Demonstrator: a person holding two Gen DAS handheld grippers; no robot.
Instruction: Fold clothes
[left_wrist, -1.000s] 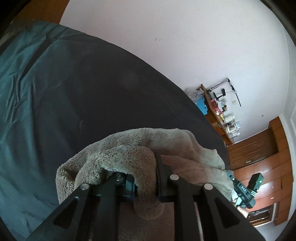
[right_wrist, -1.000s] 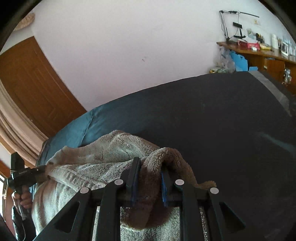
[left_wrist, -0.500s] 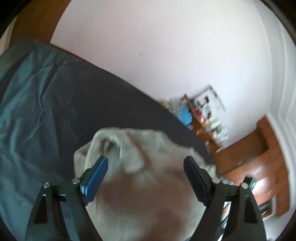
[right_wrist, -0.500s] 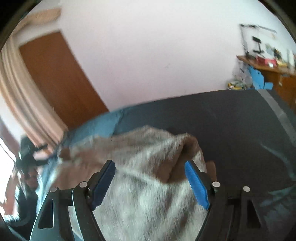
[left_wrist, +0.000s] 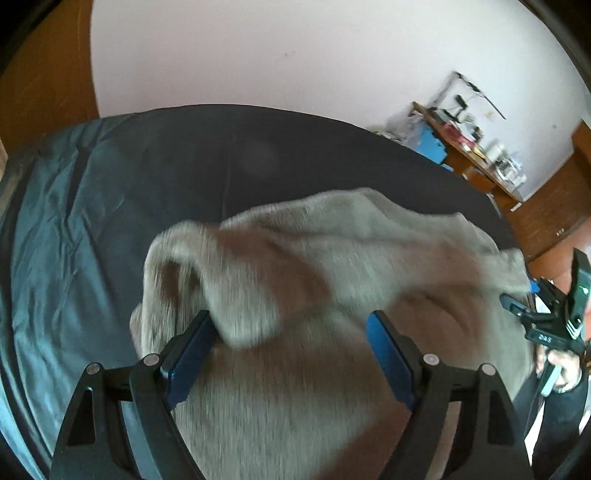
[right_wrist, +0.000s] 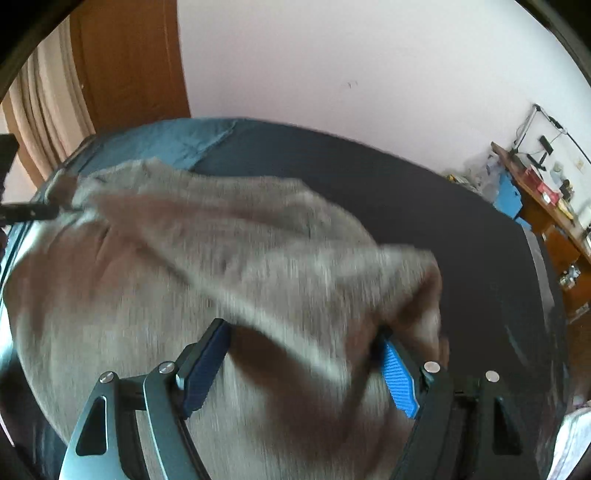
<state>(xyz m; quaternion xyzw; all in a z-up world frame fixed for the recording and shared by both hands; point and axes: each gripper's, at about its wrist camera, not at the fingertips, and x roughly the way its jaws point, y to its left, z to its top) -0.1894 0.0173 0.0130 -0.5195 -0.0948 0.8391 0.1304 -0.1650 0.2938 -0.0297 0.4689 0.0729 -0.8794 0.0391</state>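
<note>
fleece garment (left_wrist: 332, 295), a soft grey-brown thing, lies in a heap on the bed (left_wrist: 92, 221), on the near part of the dark cover, with the bed's blue-green side to the left of the heap and the black side behind it. going from the left: the left gripper (left_wrist: 291, 354) has just been opening and its jaws now stand wide apart; a loose flap of the garment droops between them and brushes the left pad, but nothing is pinched. the right gripper (right_wrist: 306, 365) has likewise just been opening, jaws wide, with a fold lying across the gap and draped against the right pad, let go rather than held. the heap's long axis seems to run side to side, from one gripper to the other, and it lies straight ahead of and below both pairs of jaws. neither hand looks clearly nearer; each sits over its own end.
</note>
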